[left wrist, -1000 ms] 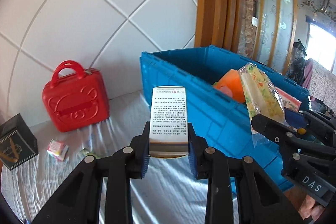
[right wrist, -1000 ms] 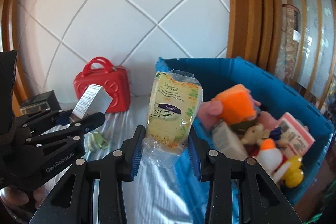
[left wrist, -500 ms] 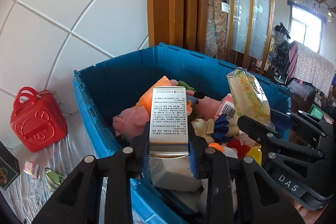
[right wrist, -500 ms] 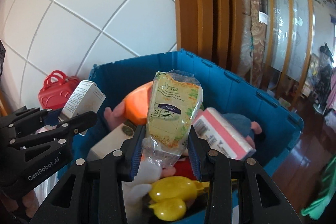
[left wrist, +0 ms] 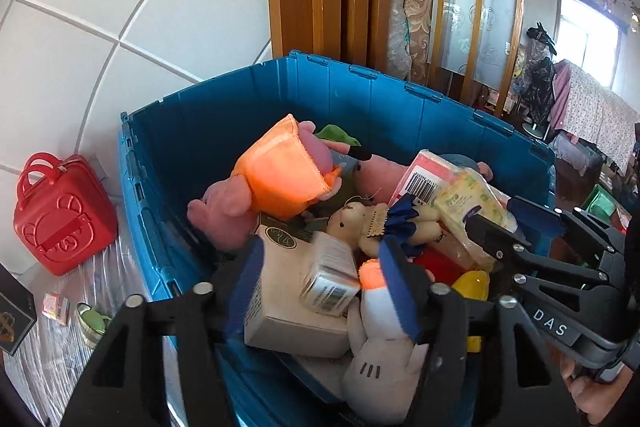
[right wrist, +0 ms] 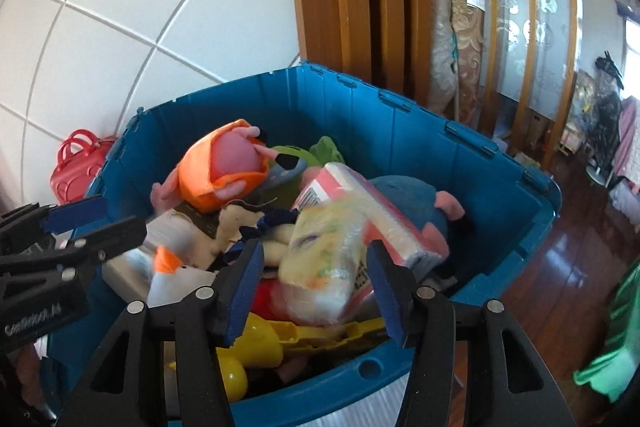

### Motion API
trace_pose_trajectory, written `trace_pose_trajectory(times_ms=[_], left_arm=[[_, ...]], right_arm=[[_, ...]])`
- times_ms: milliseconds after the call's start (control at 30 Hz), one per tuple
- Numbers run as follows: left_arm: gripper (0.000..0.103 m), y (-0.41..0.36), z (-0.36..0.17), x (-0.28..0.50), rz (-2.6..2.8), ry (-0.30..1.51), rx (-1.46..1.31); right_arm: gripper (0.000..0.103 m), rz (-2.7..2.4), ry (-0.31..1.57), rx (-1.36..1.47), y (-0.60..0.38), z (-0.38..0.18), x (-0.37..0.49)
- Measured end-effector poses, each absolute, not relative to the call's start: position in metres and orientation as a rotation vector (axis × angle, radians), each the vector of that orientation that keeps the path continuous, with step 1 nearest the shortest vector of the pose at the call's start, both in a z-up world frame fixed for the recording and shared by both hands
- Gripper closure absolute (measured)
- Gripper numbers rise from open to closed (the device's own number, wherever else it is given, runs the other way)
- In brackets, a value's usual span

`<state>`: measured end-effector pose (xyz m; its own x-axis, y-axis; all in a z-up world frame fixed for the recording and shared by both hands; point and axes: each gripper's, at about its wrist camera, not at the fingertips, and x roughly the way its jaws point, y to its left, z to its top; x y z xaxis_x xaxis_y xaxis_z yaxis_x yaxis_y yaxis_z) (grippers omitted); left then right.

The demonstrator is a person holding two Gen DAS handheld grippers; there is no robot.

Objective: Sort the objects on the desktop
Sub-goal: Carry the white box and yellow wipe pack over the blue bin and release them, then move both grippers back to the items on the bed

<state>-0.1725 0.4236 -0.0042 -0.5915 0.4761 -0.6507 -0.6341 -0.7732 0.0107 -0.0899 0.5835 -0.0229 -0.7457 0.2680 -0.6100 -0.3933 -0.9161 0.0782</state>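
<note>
Now, from the left wrist, the left gripper point(left wrist: 322, 287) hangs over the near end of the blue bin point(left wrist: 400, 107), its jaws having just been opening; they stand apart, and the small box point(left wrist: 330, 277) between them is blurred, tilted, and touched by neither pad. It sits against a bigger cream carton point(left wrist: 280, 307) on the heap, beside a white plush point(left wrist: 380, 355) and a small bear point(left wrist: 360, 227). This view alone shows the table left of the bin: a red case point(left wrist: 60, 219) by the wall, a dark box point(left wrist: 14, 319) at the edge, and two small items point(left wrist: 76, 313) on the cloth. At right the right gripper point(left wrist: 500, 223) reaches in from the side, with the yellow packet point(left wrist: 468, 203) just ahead of its tips and a bit of a hand point(left wrist: 592, 393) below it.

From the right wrist, the right gripper point(right wrist: 316, 281) is over the bin's point(right wrist: 440, 147) near rim, its jaws having just been opening too; they are apart, and the packet point(right wrist: 324, 263), blurred, lies between them clear of both pads, resting on the heap against a pink-and-white pack point(right wrist: 372, 207). Only here do a yellow toy point(right wrist: 256, 347) under the jaws, a blue plush point(right wrist: 412, 195) at the far side, and the wood floor point(right wrist: 560, 267) beyond the bin show. The left gripper point(right wrist: 92, 219) enters from the left, spread, with the small box only a blur point(right wrist: 176, 239) near its tips. An orange-clad pink plush point(right wrist: 224, 163) tops the far pile.
</note>
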Motion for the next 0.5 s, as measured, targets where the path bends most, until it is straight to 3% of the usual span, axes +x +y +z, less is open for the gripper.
trace_pose_trajectory(times_ms=[100, 267, 500], left_arm=[[0.029, 0.415, -0.002, -0.166, 2.329, 0.321, -0.832], [0.029, 0.389, 0.004, -0.161, 2.322, 0.269, -0.828], [0.024, 0.318, 0.006, -0.158, 2.408, 0.135, -0.842]], right_arm=[[0.017, 2.629, 0.292, -0.859, 0.581, -0.02, -0.084], [0.0, 2.641, 0.317, -0.809, 0.571, -0.009, -0.072], [0.0, 2.703, 0.296, -0.74, 0.529, 0.015, -0.068]])
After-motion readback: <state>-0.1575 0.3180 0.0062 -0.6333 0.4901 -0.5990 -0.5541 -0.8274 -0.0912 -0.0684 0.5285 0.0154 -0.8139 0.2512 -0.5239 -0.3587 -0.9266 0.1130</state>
